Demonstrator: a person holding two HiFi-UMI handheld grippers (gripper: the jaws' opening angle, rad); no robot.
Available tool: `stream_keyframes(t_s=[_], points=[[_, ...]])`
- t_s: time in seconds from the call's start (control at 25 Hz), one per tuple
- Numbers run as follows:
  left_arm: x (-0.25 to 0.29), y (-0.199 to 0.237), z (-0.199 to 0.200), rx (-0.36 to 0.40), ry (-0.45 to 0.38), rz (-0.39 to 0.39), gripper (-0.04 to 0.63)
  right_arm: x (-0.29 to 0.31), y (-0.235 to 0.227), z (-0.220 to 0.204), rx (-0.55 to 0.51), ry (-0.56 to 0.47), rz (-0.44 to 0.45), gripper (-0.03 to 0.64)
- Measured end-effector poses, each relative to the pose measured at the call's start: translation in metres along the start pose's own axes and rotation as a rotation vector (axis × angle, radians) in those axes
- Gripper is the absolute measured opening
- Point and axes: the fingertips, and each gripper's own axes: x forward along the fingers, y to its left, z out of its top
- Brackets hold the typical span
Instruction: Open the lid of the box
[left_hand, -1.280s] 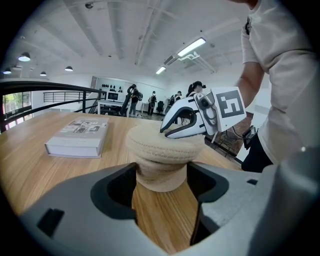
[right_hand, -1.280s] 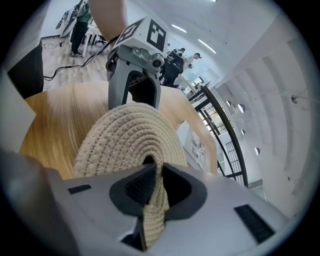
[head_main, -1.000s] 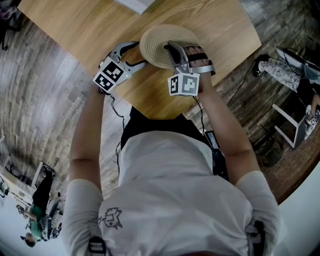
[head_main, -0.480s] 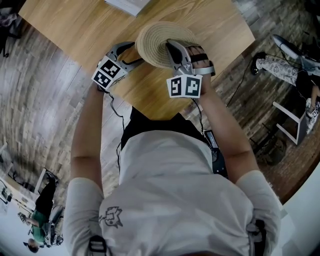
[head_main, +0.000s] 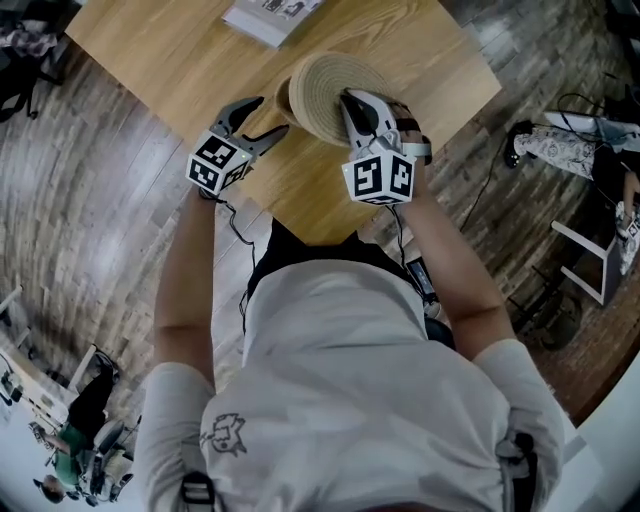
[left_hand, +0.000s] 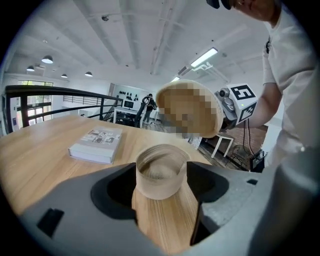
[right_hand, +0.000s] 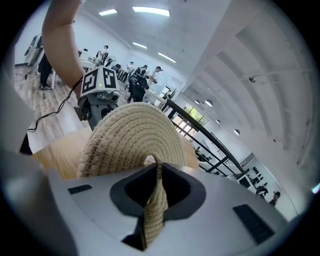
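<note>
Lid (right_hand: 132, 135): woven disc, tilting on edge, hanging clear above the box (left_hand: 160, 170); right claw (right_hand: 152, 210) is pinching its rim; box is standing uncovered on the surface (left_hand: 40, 150); left claw (head_main: 262, 115) is resting spread, box at its tips; book (left_hand: 96, 145) is lying well apart.

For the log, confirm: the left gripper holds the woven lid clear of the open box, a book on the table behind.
Wrong gripper: the right gripper holds the woven lid, as the right gripper view shows. The rest stands: box open, book behind.
</note>
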Motion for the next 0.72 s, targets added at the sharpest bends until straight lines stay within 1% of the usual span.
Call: stream_keyframes(t_s=[0.2,0.4,0.6,0.72], points=[[-0.017,-0.031,0.027,-0.023,-0.064,0.064,0.31,-0.027,-0.003,0.002,0.079,-0.058,0.014,0.038],[-0.03,-0.068,0.057,-0.049,-0.129,0.119,0.31,-0.06,-0.008,0.0,0.175,-0.12,0.054,0.037],[-0.032,-0.109,0.087,-0.043,-0.174,0.163,0.31,-0.1,-0.021,0.001,0.277,-0.191,0.079,0.037],[-0.036,-0.125,0.105,-0.09,-0.234,0.208,0.305,-0.121,-0.027,0.004,0.318,-0.248,0.095,0.037]])
